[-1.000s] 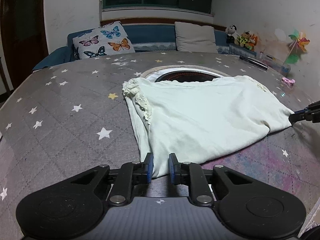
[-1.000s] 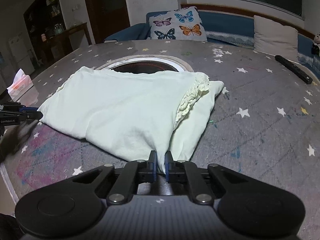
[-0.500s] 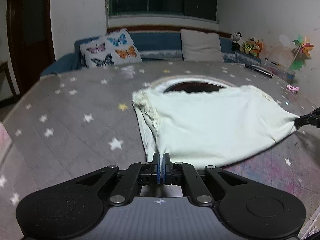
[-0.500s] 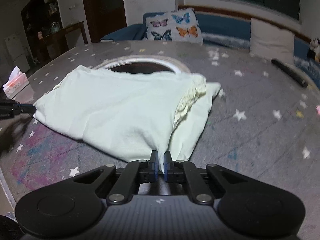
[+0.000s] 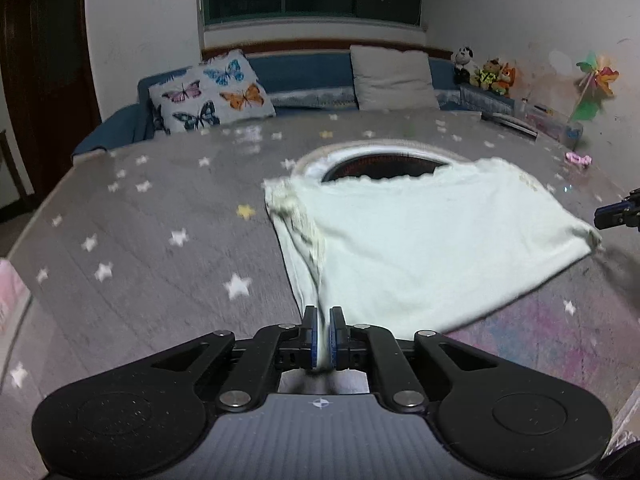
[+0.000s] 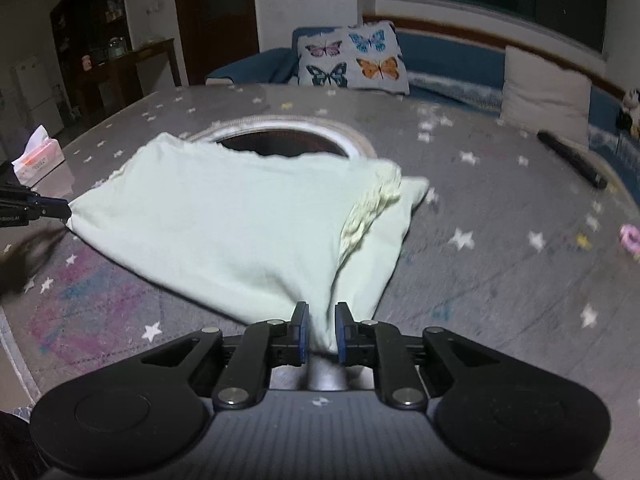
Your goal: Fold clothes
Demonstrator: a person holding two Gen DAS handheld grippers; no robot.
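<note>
Your left gripper [image 5: 324, 322] is pinching a near corner of the pale green garment [image 5: 420, 248], its jaws a sliver apart and just easing wider, cloth pressed between the pads. Your right gripper [image 6: 320, 328] is gripping the other near corner, its jaws just widening too, with cloth bunched between them. The garment is lying half folded on the star-patterned table [image 6: 500, 280].
</note>
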